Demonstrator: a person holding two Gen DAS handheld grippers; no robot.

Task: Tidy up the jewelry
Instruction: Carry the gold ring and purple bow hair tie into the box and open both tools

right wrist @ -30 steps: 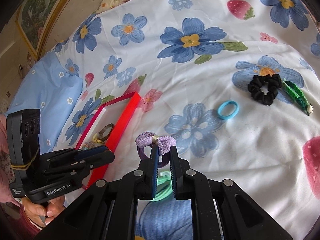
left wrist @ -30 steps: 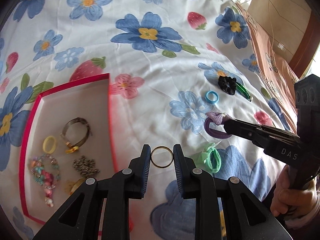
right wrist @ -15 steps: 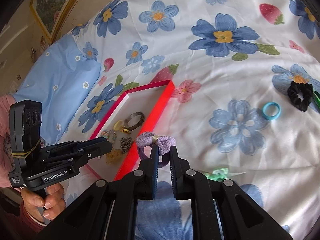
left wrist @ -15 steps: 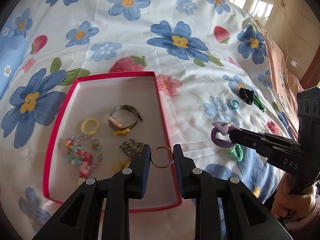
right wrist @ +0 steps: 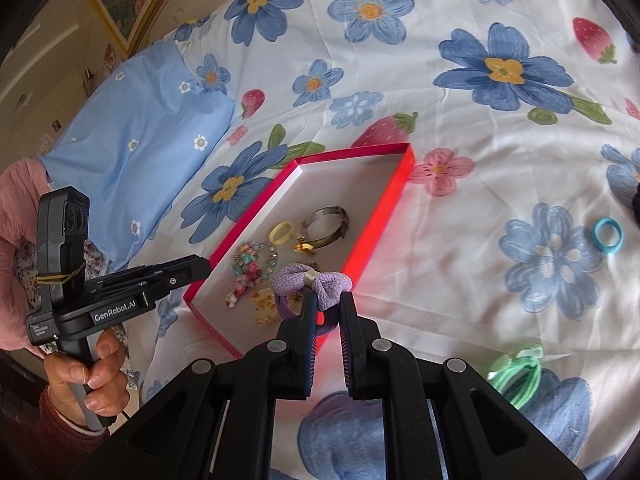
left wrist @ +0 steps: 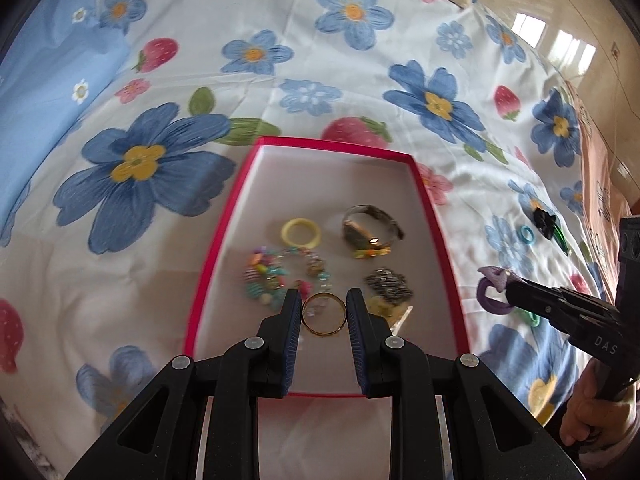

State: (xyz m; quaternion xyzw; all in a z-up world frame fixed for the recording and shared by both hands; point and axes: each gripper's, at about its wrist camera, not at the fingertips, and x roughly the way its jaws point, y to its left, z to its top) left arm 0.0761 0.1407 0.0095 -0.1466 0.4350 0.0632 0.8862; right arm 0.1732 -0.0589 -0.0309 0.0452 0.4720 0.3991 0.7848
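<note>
— What does the left wrist camera give you?

— The left gripper [left wrist: 323, 309] pinches a thin gold metal ring [left wrist: 323, 314] by its sides, hanging over the near half of the shallow red-rimmed box with a pale floor [left wrist: 419, 184]. In that box lie a yellow plastic ring [left wrist: 301, 232], a metal watch with a gold clasp [left wrist: 370, 227], a multicoloured bead bracelet [left wrist: 280, 276] and a dark chain heap [left wrist: 387, 283]. Right of the box, the right gripper [left wrist: 505, 289] carries a purple hair tie with a fabric bow [left wrist: 493, 289]. Further right of the box on the flowered bedsheet [left wrist: 120, 280] lie a small blue loop [left wrist: 526, 235] and a black scrunchie [left wrist: 543, 218].

— And the right wrist camera?

— Here the right gripper [right wrist: 329, 308] is clamped narrowly on the purple hair tie [right wrist: 312, 284]; its bow has a small gold band at the middle. It hangs at the box's [right wrist: 380, 216] near right rim. Only this view shows the hand [right wrist: 86, 372] gripping the left tool's handle, the pale blue pillow [right wrist: 136, 152] left of the box, and a green hair tie [right wrist: 518, 372] on the sheet to its right. The gold ring is hidden here.
</note>
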